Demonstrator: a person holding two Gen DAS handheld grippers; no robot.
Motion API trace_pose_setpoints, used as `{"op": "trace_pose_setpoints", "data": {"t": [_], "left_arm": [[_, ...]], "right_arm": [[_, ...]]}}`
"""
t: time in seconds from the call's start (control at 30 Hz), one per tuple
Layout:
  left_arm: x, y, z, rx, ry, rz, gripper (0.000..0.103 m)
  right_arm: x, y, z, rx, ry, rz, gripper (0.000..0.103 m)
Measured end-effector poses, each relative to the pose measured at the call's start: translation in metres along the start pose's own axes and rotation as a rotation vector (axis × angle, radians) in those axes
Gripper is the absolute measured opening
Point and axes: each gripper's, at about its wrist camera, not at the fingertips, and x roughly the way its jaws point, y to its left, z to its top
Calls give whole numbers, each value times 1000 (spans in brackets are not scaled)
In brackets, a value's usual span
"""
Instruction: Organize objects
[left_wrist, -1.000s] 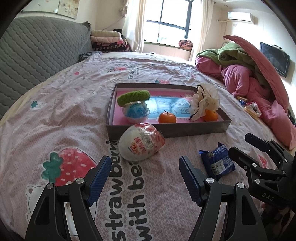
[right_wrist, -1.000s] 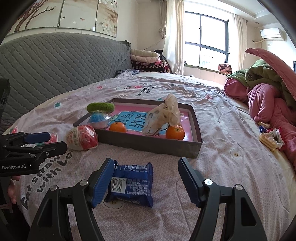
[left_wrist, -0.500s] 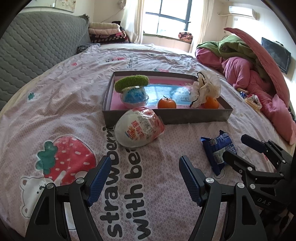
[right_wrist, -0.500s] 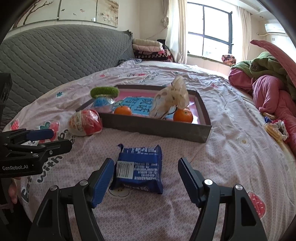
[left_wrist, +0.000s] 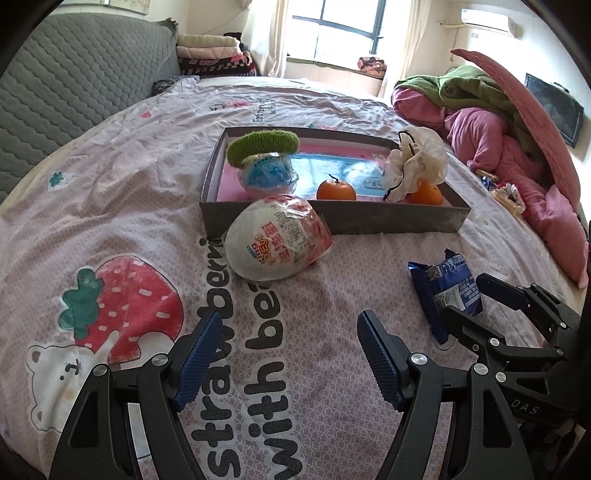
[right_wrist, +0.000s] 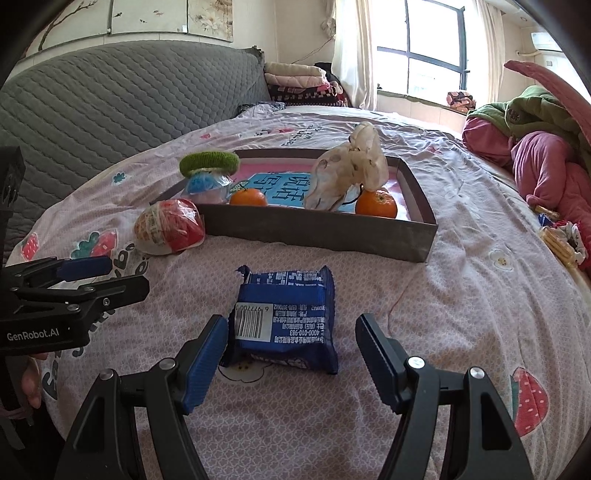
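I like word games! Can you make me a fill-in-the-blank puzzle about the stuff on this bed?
1. The snack packet lying between the right gripper's open fingers is ____.
2. The number of oranges in the box is ____.
3. The big wrapped egg lies ____ the box, on the bedsheet.
4. The fuzzy ring in the box is ____.

Missing words: blue; two; outside; green

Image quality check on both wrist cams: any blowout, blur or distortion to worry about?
Left wrist view: window blown out, heavy fisheye bowing, black corner vignette; egg-shaped snack and tray sharp, no motion blur. Right wrist view: window also overexposed, same barrel distortion; barcode on the blue packet is legible, soft daylight, only faint shadows on the bedsheet.
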Motion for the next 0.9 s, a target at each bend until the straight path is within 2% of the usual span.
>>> {"op": "trace_pose_setpoints", "data": {"t": [0.4, 0.9], "left_arm": [[10, 5, 3, -14, -9, 2, 77], [30, 13, 26, -26, -33, -18, 77]], "right_arm": [[10, 4, -3, -16, 25, 5, 71], [18, 7, -1, -48, 22, -18, 71]]}}
